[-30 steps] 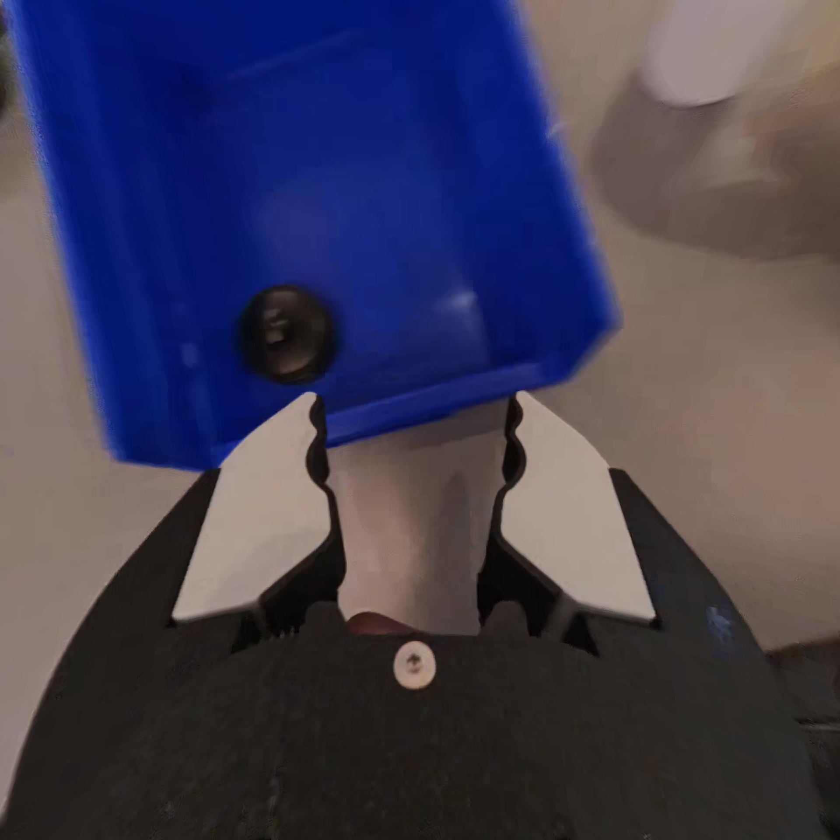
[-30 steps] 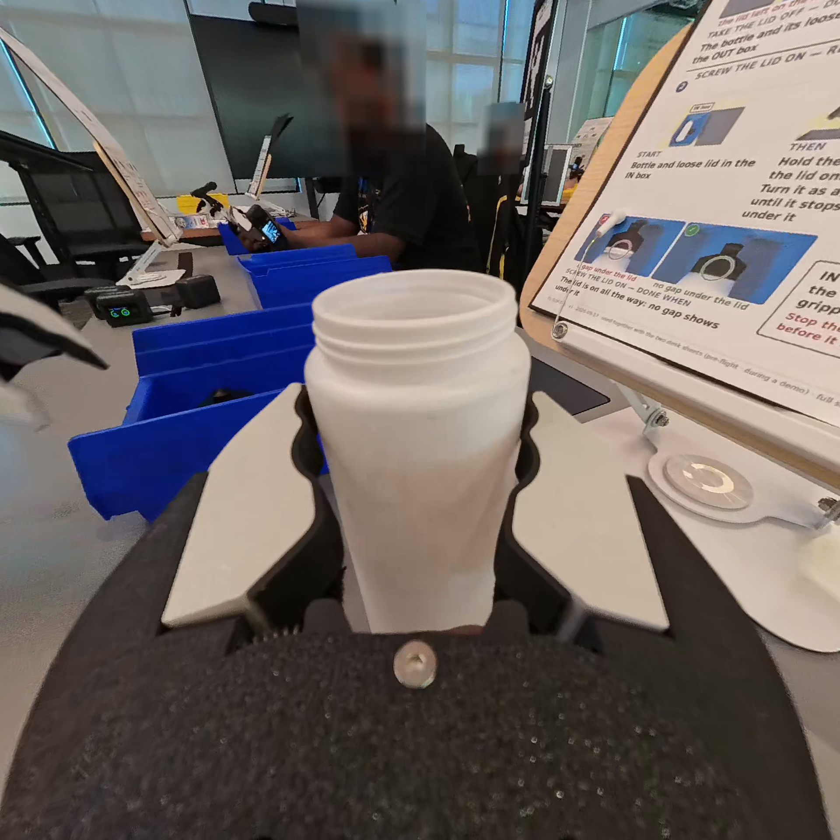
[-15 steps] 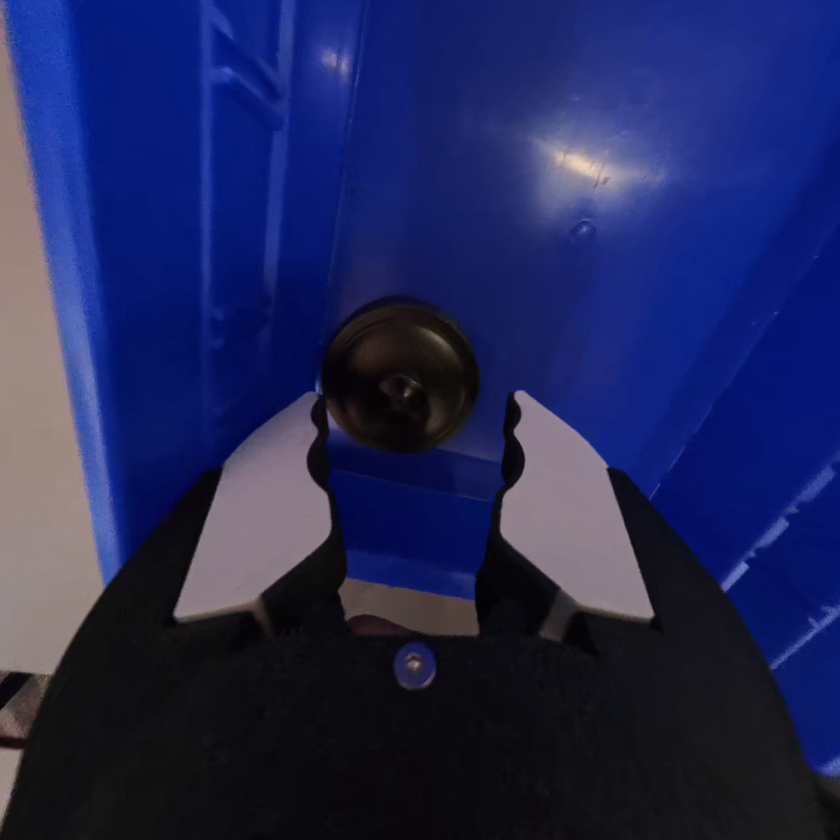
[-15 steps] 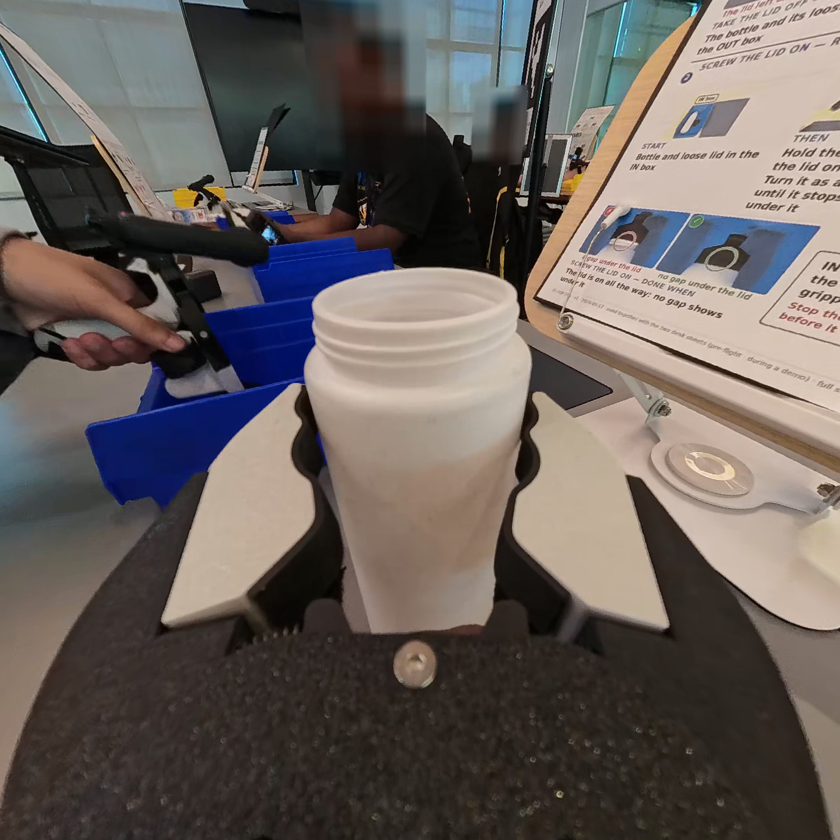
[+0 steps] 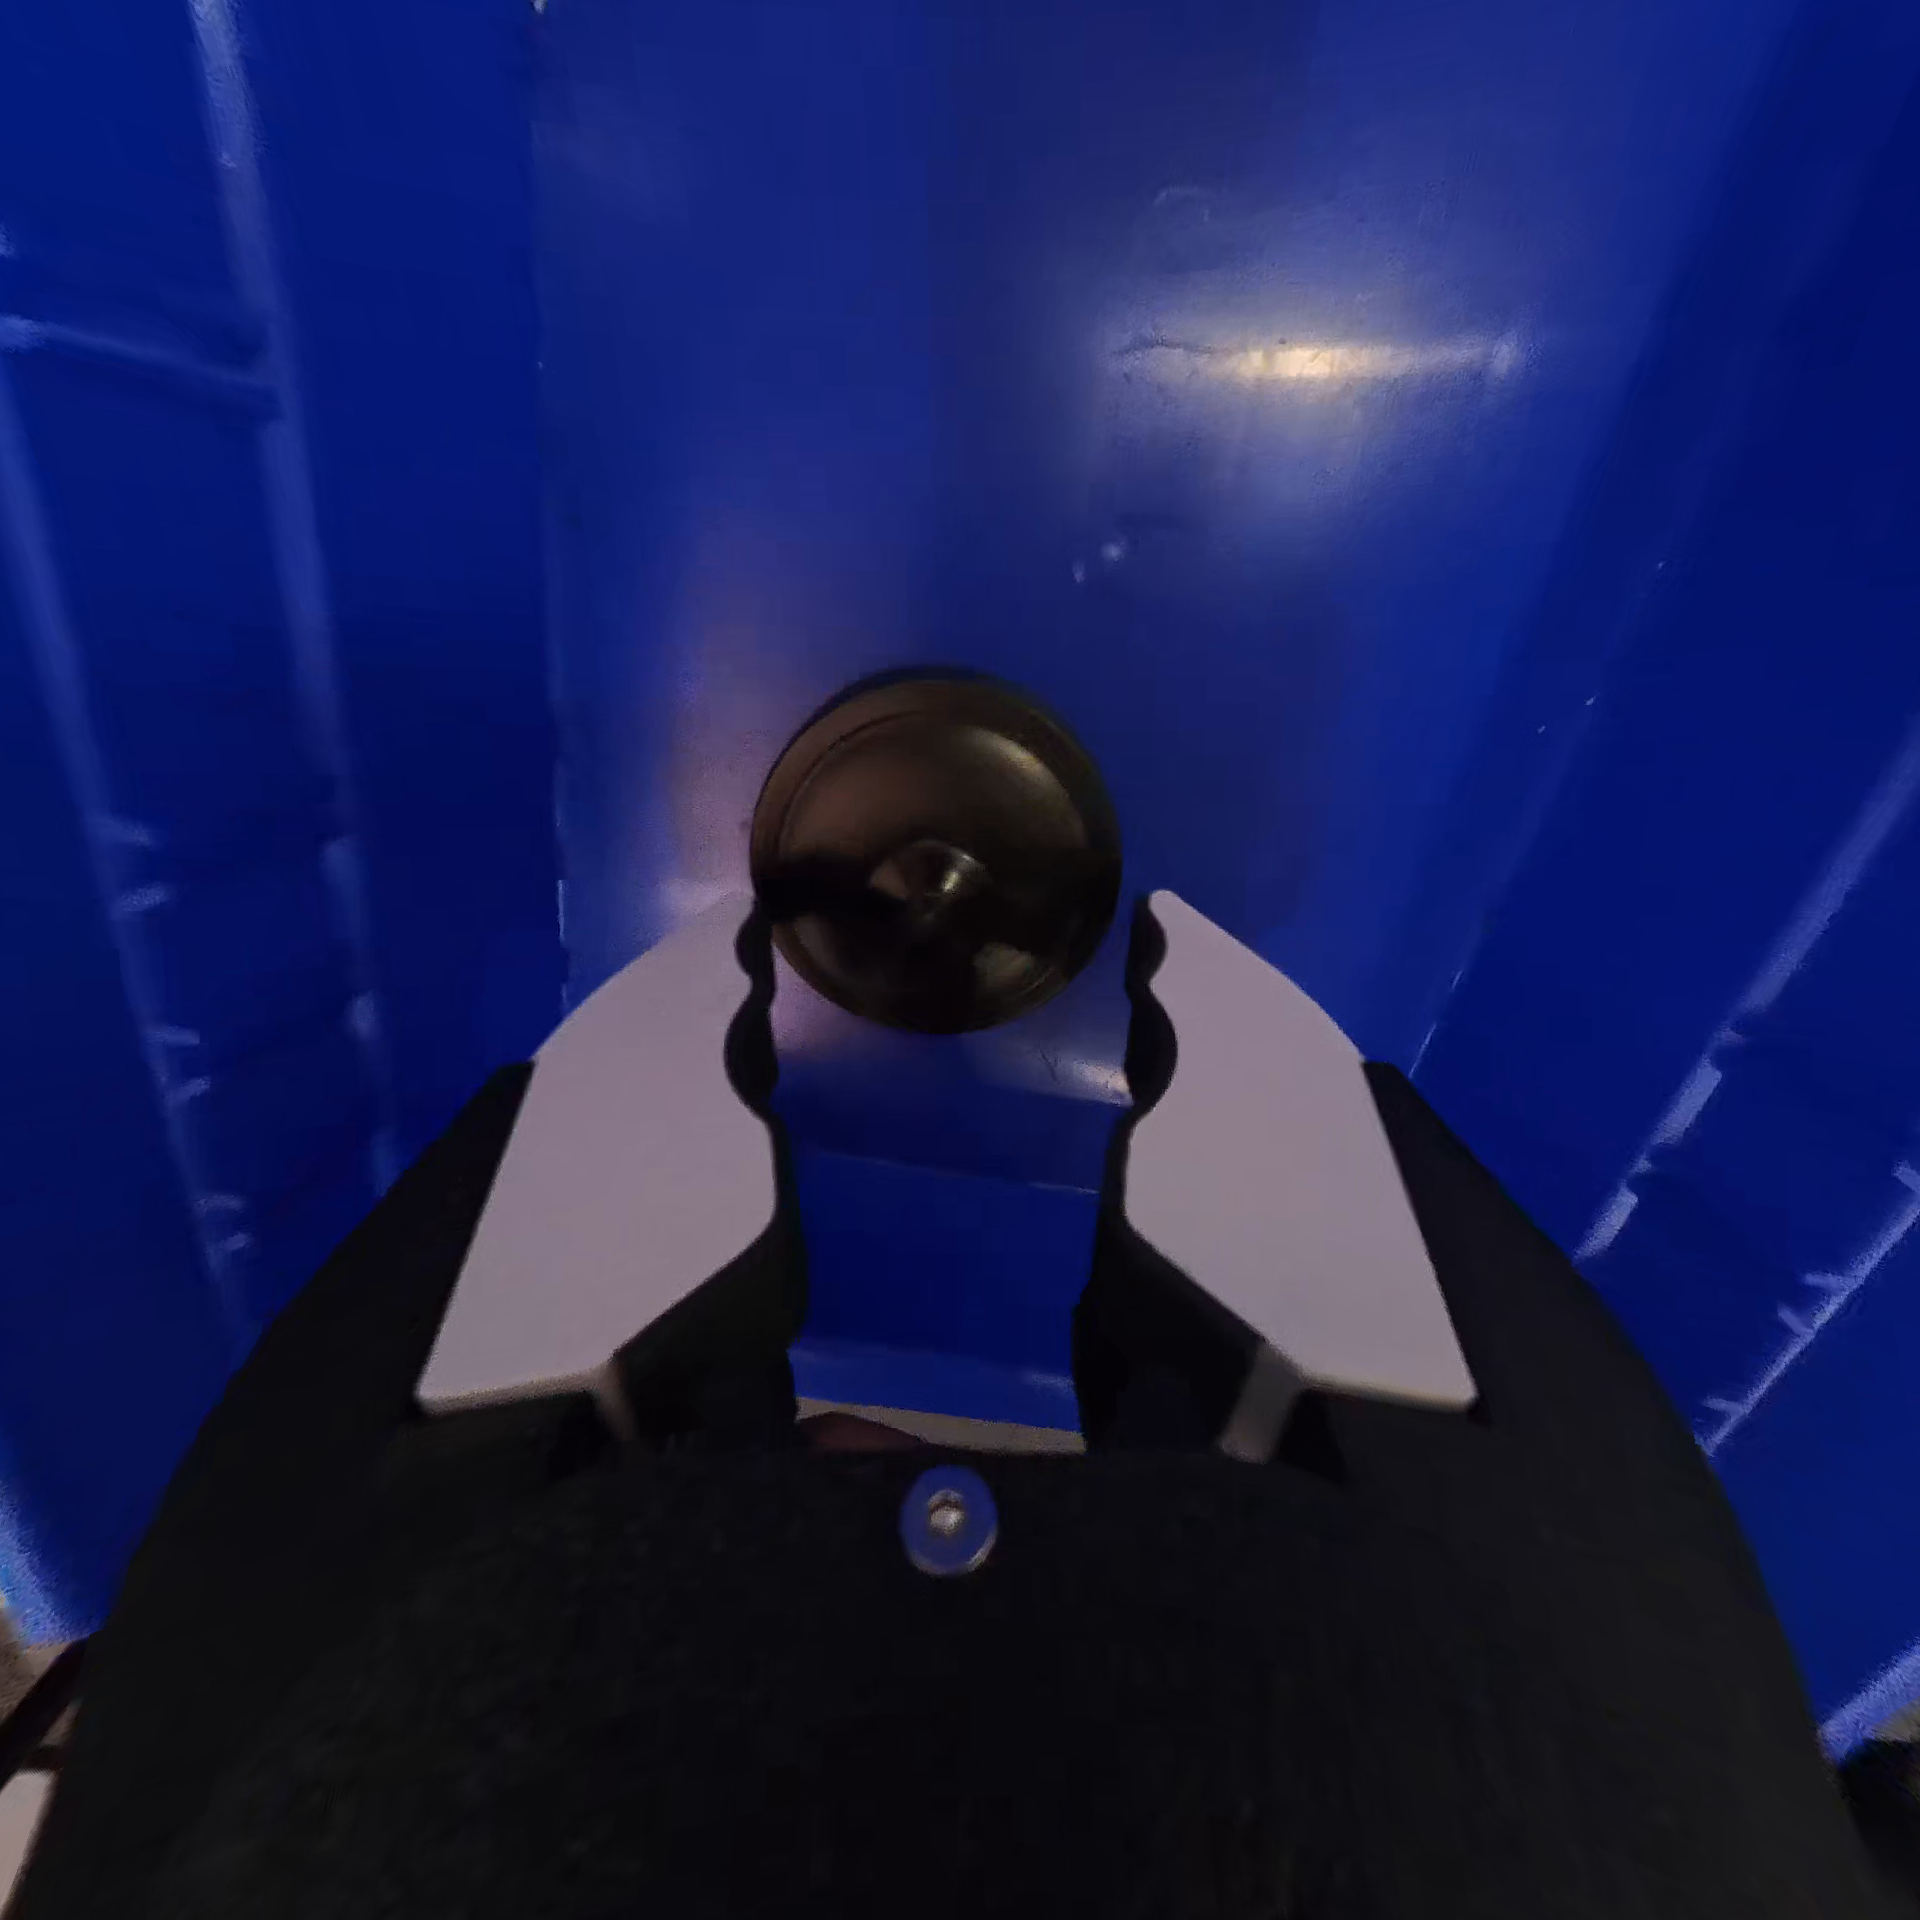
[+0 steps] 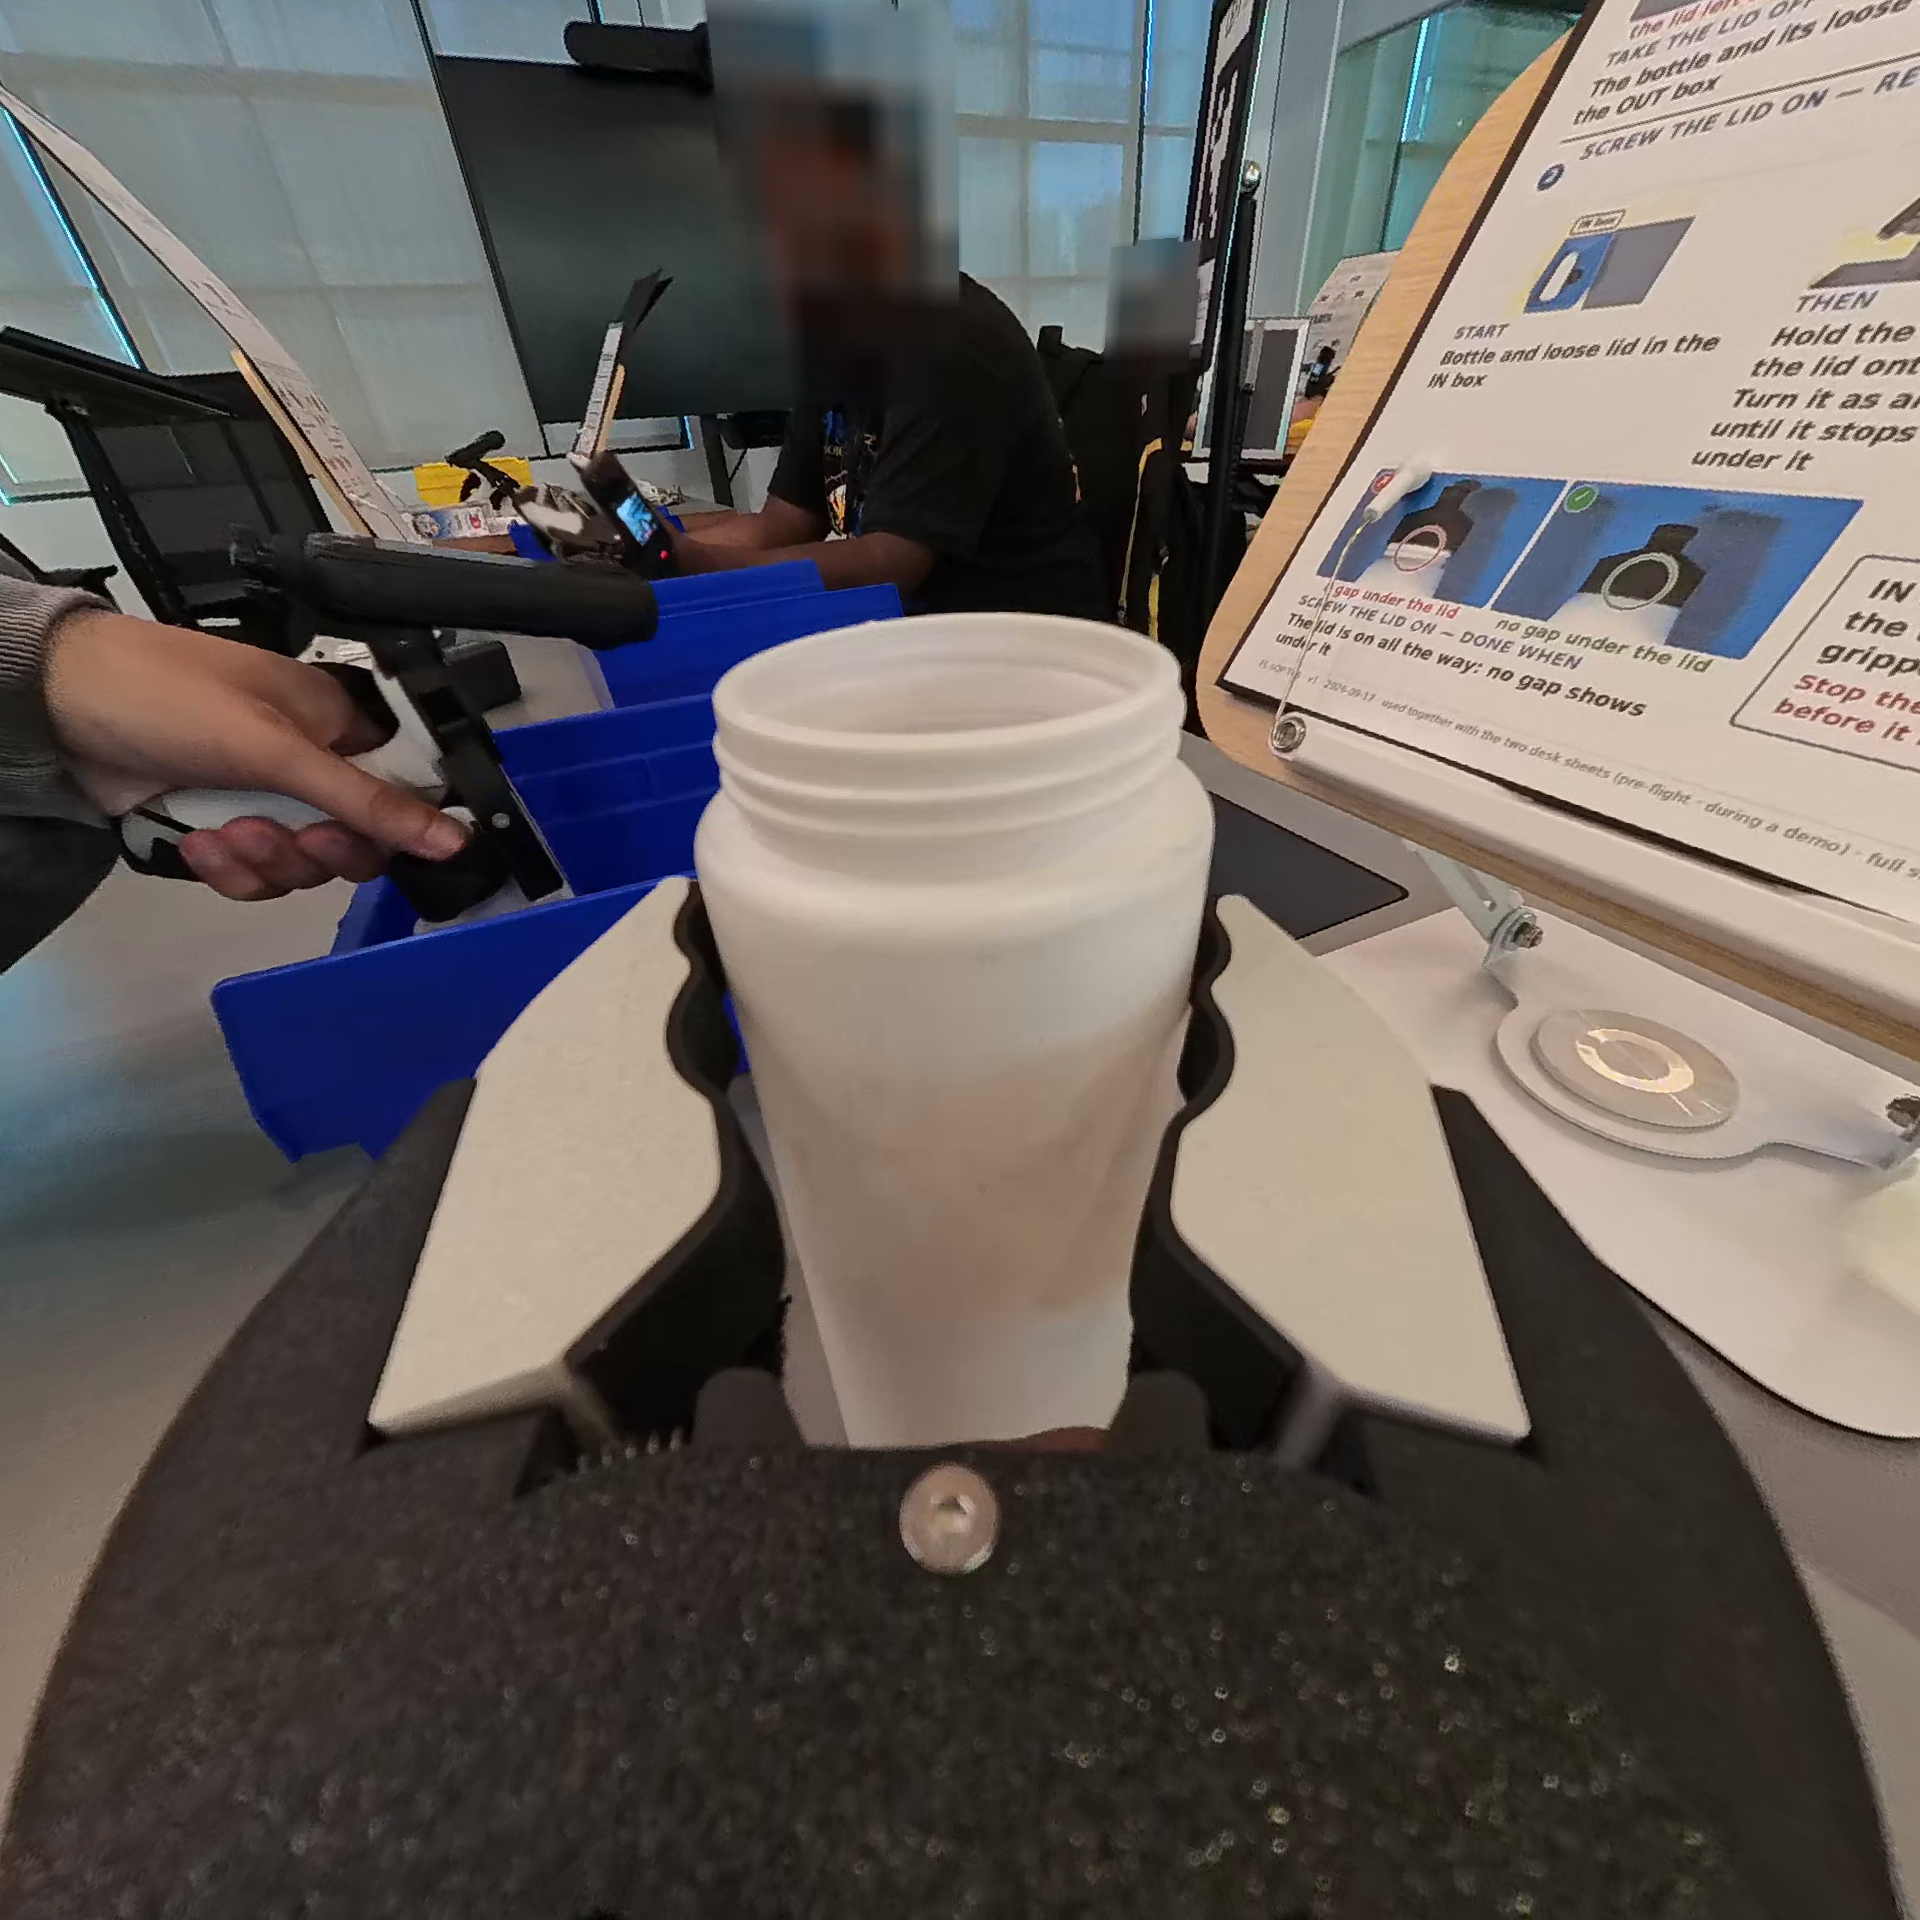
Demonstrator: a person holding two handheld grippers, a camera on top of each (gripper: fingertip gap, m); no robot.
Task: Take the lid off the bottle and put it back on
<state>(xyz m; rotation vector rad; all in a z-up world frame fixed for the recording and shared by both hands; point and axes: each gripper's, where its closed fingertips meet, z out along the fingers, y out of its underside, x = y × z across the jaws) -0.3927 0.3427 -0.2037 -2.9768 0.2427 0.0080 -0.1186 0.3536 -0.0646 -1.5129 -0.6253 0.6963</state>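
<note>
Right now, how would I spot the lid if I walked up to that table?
Find the nearest blue bin, where the left gripper dips in. On its floor lies one dark round lid, just ahead of the open jaws. It is the only thing in that bin, and dark where the bottle is white.

Left gripper fingers apart, right gripper clamped.

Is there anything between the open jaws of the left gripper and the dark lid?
Nothing: in the left wrist view only bare blue bin floor separates the left gripper from the lid.
</note>
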